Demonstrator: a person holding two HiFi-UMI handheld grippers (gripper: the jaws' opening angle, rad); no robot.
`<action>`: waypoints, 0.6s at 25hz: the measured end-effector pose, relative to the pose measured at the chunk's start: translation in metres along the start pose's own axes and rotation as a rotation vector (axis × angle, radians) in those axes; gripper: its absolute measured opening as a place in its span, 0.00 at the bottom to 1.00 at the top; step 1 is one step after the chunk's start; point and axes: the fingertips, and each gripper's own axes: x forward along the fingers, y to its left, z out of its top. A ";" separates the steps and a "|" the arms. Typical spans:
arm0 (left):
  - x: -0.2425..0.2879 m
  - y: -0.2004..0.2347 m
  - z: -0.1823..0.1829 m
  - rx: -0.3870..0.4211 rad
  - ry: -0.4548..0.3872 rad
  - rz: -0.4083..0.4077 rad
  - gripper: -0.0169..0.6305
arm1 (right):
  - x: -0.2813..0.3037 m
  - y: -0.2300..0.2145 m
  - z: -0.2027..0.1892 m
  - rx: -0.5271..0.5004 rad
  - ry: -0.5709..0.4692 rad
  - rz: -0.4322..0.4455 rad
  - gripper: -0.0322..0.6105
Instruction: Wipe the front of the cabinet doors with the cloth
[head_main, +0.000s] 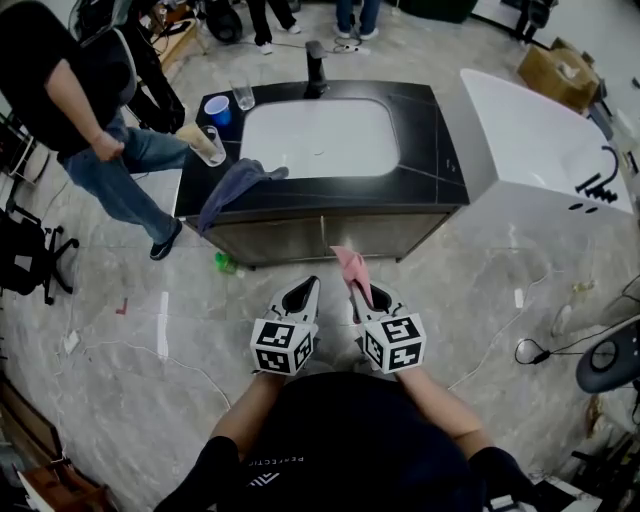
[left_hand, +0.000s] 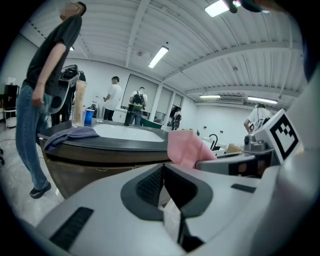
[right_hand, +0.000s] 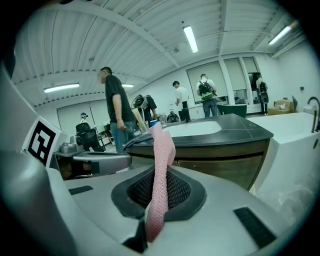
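Floor of pale veined tile spreads across the head view; on it stands a vanity with a black countertop round a white basin; the cabinet doors show only as a thin brown strip, seen steeply from above; a grey cloth droops over the counter's left edge near a blue cup; a white bathtub sits just to the right; a person in jeans stands at the left, cut off by the frame. The left gripper and right gripper hover side by side, apart from the doors; the right one holds the pink cloth upright.

In the left gripper view a ribbed ceiling with strip lights arches overhead; the left gripper has its jaws pressed together with nothing between them; the gripper's body hides the lower part of the cabinet doors.

In the right gripper view the right gripper pinches the pink cloth, which rises as a narrow strip and covers part of the countertop; the cabinet doors stand dark brown beyond, their foot cut off by the gripper; the distant figures are too small to make out.
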 end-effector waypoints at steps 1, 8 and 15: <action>-0.001 -0.002 -0.001 0.001 0.001 -0.002 0.04 | -0.001 0.001 -0.001 -0.002 -0.004 0.001 0.11; -0.008 -0.005 -0.005 0.005 0.005 0.005 0.04 | -0.004 0.005 -0.001 -0.007 -0.026 0.003 0.11; -0.015 0.004 -0.008 -0.010 0.001 0.028 0.04 | -0.002 0.016 -0.003 -0.025 -0.021 0.023 0.11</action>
